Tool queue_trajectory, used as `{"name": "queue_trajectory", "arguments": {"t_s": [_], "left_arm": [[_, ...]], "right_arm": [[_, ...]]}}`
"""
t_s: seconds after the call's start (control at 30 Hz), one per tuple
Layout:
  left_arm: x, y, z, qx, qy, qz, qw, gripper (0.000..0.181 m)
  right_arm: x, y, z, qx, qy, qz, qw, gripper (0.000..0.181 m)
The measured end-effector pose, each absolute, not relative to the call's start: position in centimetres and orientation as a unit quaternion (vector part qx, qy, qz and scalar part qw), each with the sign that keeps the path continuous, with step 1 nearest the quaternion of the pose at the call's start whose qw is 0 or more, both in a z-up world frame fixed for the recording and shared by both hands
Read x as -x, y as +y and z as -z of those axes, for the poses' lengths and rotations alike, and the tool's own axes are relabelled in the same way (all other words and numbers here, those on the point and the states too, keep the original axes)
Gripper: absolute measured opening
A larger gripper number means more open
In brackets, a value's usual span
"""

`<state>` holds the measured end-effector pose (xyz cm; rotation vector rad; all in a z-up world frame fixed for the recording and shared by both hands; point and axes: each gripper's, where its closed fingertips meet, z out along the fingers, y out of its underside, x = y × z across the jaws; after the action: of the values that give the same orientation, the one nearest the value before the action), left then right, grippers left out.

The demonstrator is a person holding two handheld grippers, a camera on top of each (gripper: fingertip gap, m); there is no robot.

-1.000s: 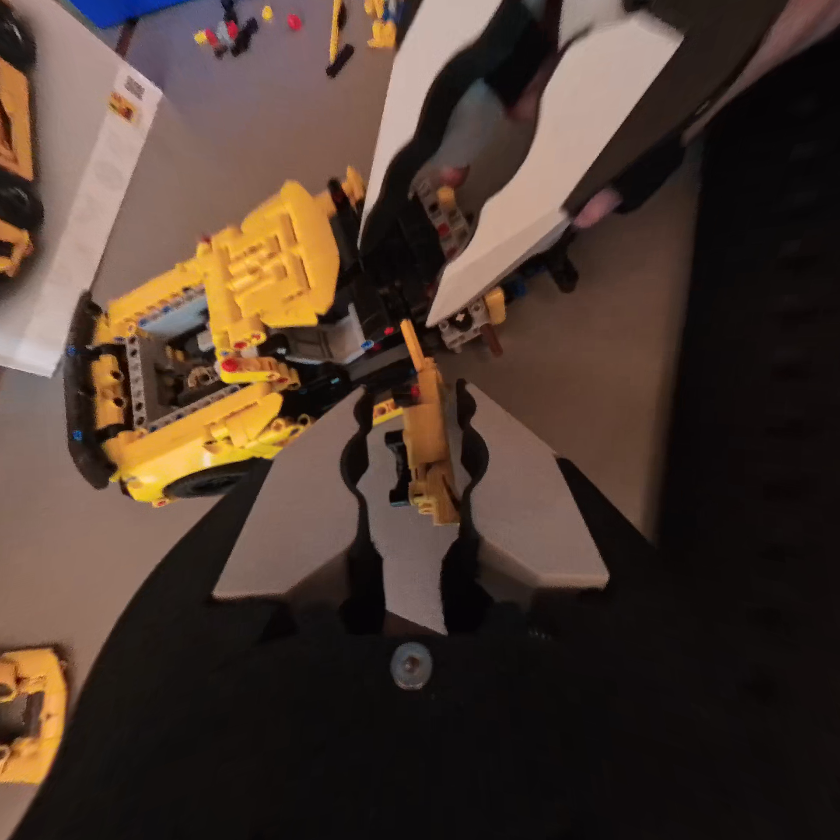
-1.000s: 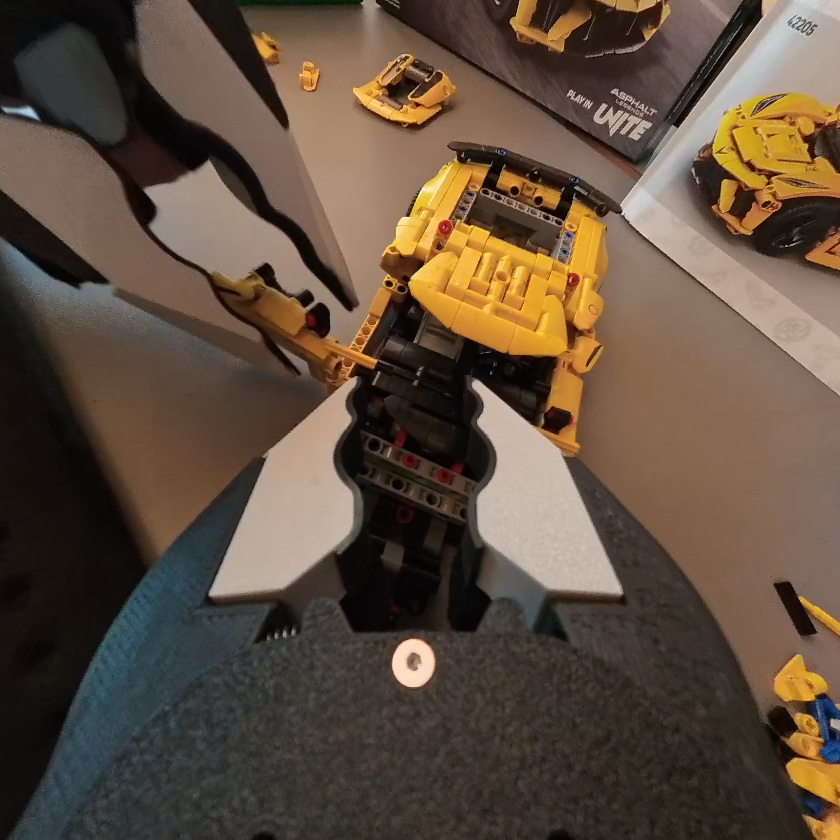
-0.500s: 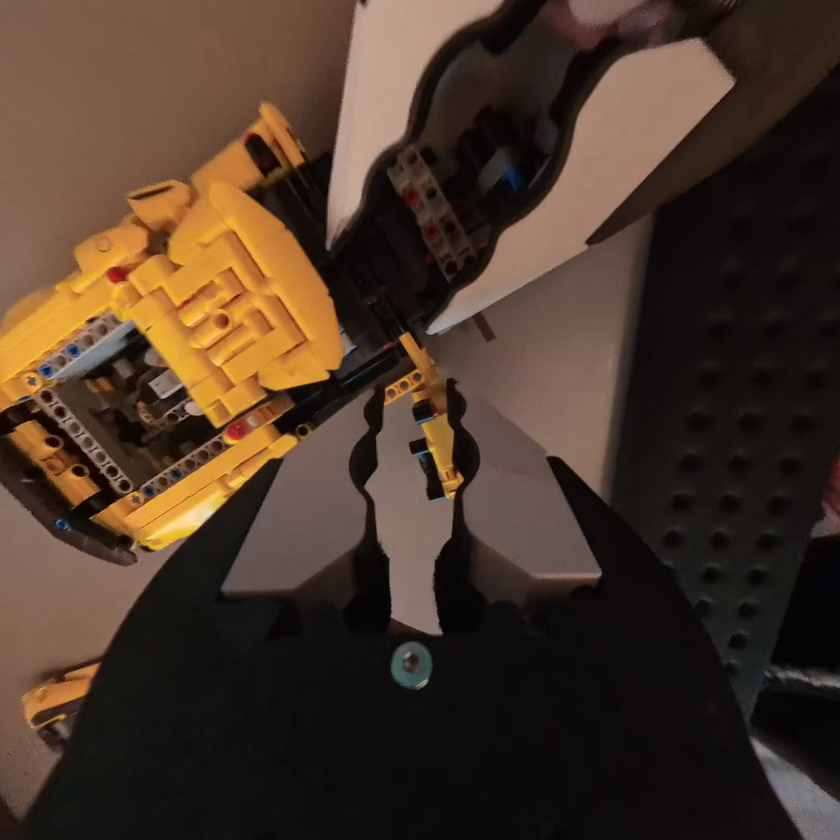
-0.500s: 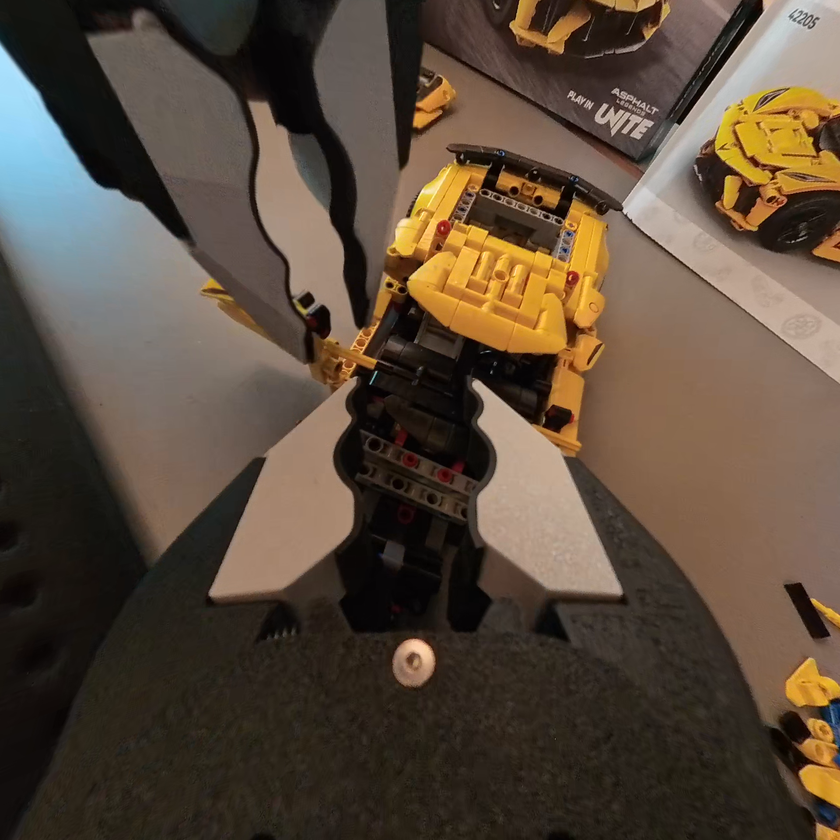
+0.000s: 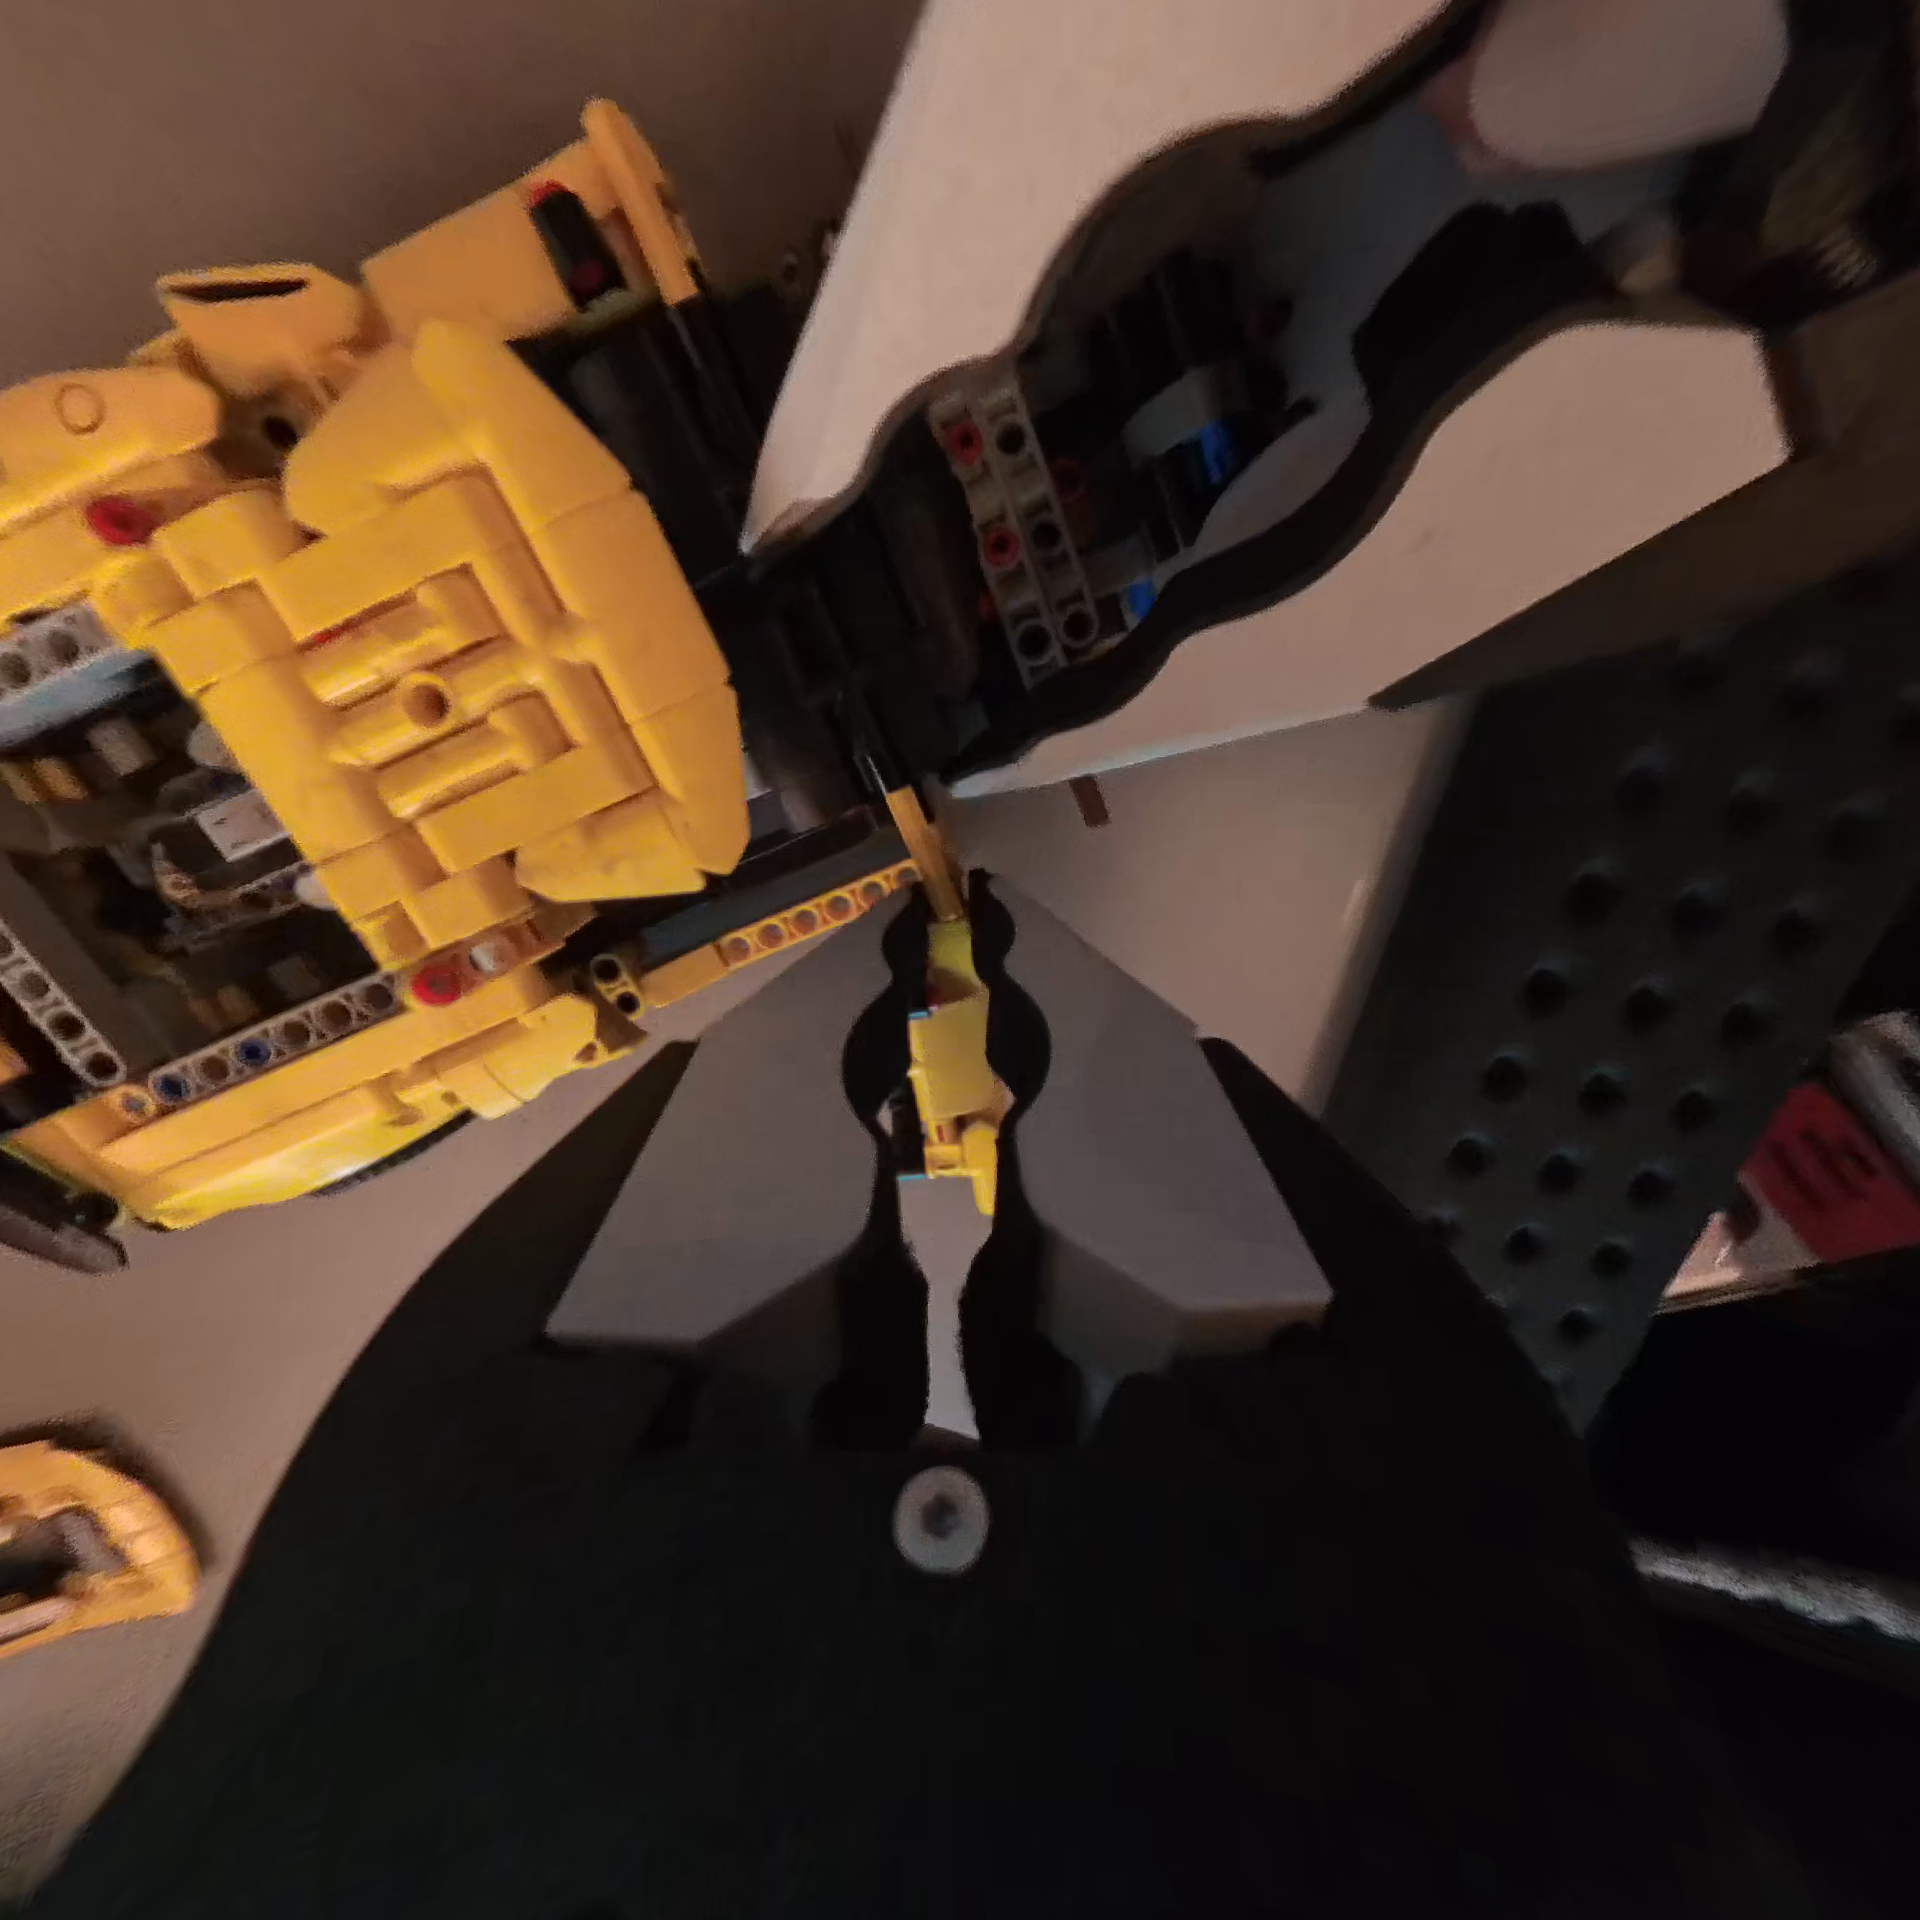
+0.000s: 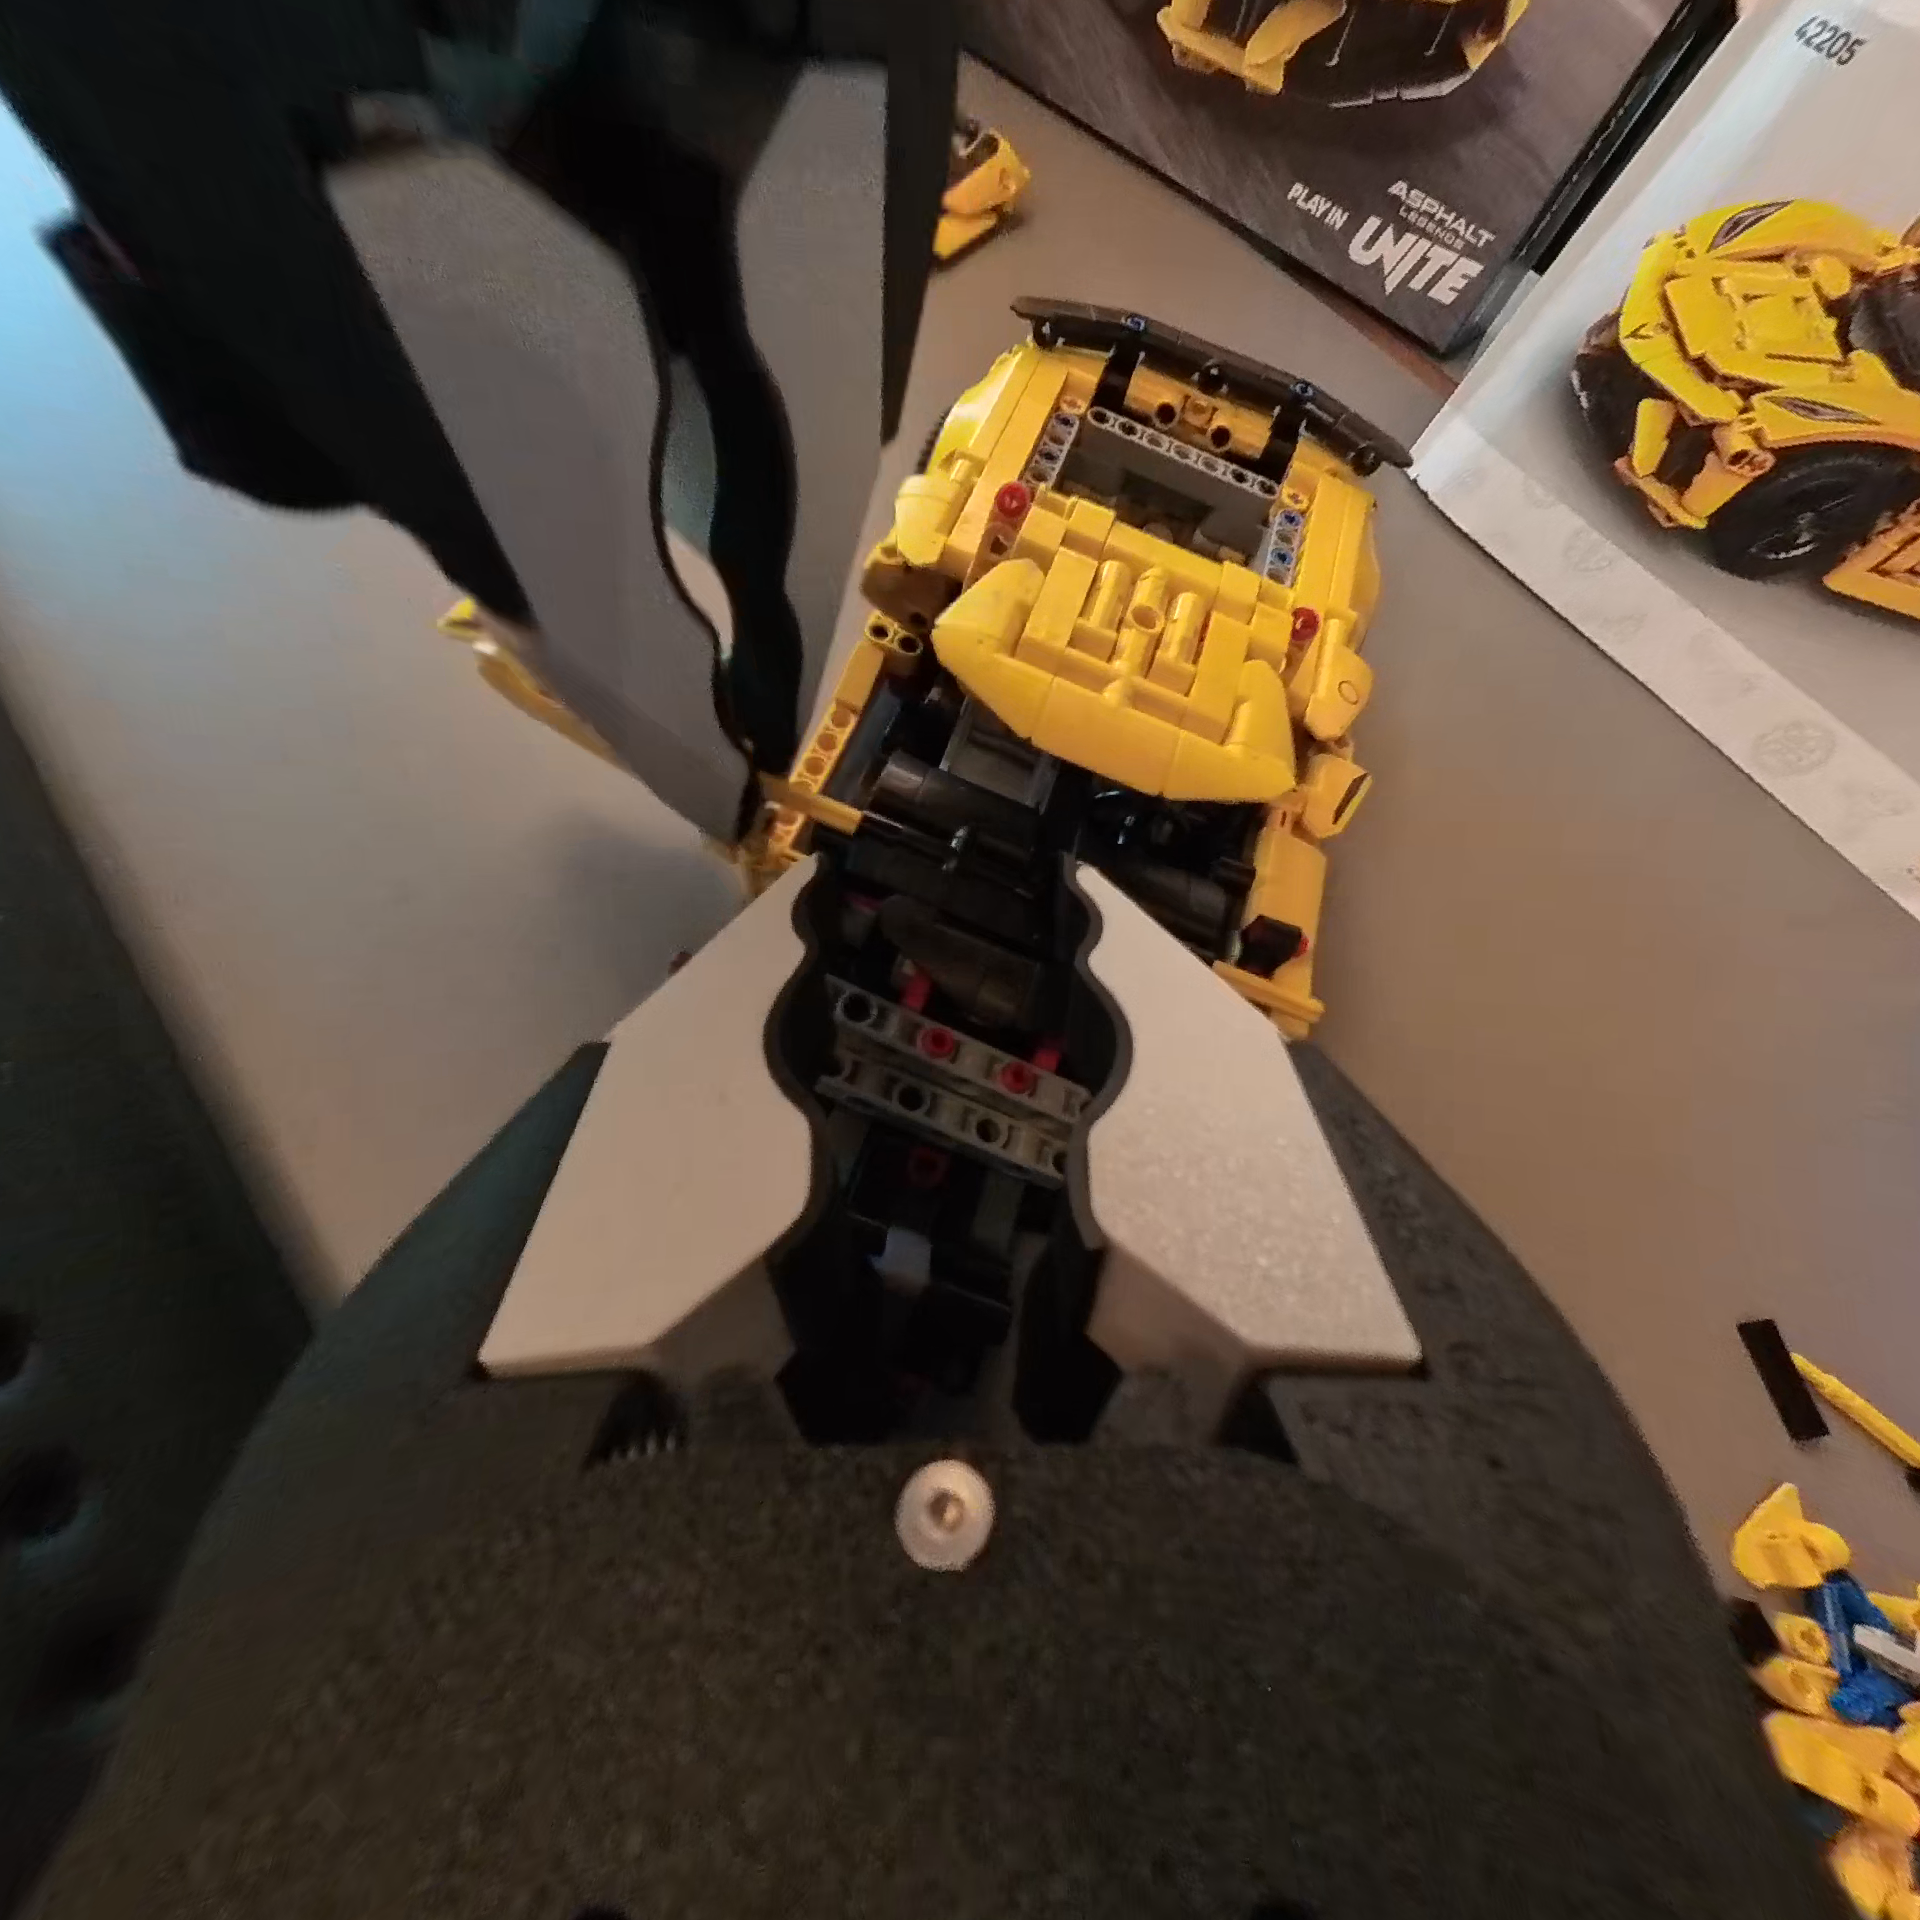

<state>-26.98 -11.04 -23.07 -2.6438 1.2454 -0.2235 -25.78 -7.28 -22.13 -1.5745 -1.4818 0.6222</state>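
A yellow brick-built car (image 5: 436,675) lies on the grey table, its rear spoiler far from the right wrist camera (image 6: 1122,644). My right gripper (image 6: 940,883) is shut on the car's black and grey front chassis (image 6: 935,1060); it shows in the left wrist view at upper right (image 5: 1039,540). My left gripper (image 5: 940,935) is shut on a small yellow brick piece (image 5: 951,1060), whose thin yellow axle (image 5: 920,842) meets the car's side. In the right wrist view the left gripper (image 6: 748,769) comes in from upper left to the car's left side.
A dark product box (image 6: 1351,156) and a white instruction booklet (image 6: 1714,468) lie behind and right of the car. Loose yellow and blue pieces (image 6: 1849,1662) sit at lower right. A small yellow sub-assembly (image 5: 83,1538) lies at left. A dark studded mat (image 5: 1662,987) borders the table. Both grippers' tips are roughly 35 centimeters from the small yellow sub-assembly (image 5: 83,1538).
My left gripper has swung in closer to the car's side with the yellow piece, and its fingers have closed tighter on it. The right gripper and the car have stayed put.
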Motion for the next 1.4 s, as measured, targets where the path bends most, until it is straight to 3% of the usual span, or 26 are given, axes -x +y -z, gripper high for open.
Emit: {"name": "queue_trajectory", "arguments": {"t_s": [0.1,0.2,0.4,0.6,0.77,0.9,0.97,1.13,1.2,1.27,1.37,1.4], "left_arm": [[26.7,-11.1,20.4,0.891,0.419,0.103,0.138,0.006],[27.8,-11.2,18.6,0.877,0.456,0.042,0.148,0.006],[27.8,-12.1,19.8,0.866,0.481,0.014,0.135,0.007],[29.5,-13.1,18.4,0.871,0.450,0.041,0.193,0.007],[29.8,-14.0,15.7,0.858,0.372,0.145,0.324,0.007],[29.2,-15.0,13.6,0.786,0.331,0.246,0.461,0.006],[28.8,-15.4,12.4,0.743,0.304,0.297,0.517,0.006],[28.1,-15.8,13.7,0.711,0.310,0.335,0.534,0.006],[28.1,-15.8,14.1,0.705,0.310,0.349,0.534,0.006],[28.0,-15.9,14.7,0.706,0.313,0.356,0.526,0.006],[29.2,-15.3,15.8,0.721,0.295,0.345,0.523,0.007],[30.3,-14.6,16.1,0.732,0.276,0.328,0.530,0.017]], "right_arm": [[25.8,-7.3,22.1,0.631,-0.595,-0.248,0.431,0.041],[25.9,-7.3,22.1,0.632,-0.593,-0.252,0.431,0.041],[25.8,-7.3,22.0,0.634,-0.586,-0.266,0.430,0.041],[25.8,-7.3,22.0,0.634,-0.585,-0.271,0.428,0.041],[25.4,-7.4,21.8,0.617,-0.606,-0.236,0.444,0.046],[26.1,-10.8,19.0,0.565,-0.602,-0.357,0.436,0.057],[26.4,-14.4,17.6,0.522,-0.607,-0.455,0.390,0.051],[27.2,-16.7,16.8,0.511,-0.597,-0.511,0.348,0.041],[27.3,-16.4,17.6,0.521,-0.605,-0.495,0.344,0.030],[27.3,-15.8,18.3,0.519,-0.628,-0.445,0.372,0.007],[27.1,-15.3,18.2,0.524,-0.622,-0.442,0.379,0.007],[27.0,-14.6,18.6,0.536,-0.619,-0.431,0.378,0.007]]}}
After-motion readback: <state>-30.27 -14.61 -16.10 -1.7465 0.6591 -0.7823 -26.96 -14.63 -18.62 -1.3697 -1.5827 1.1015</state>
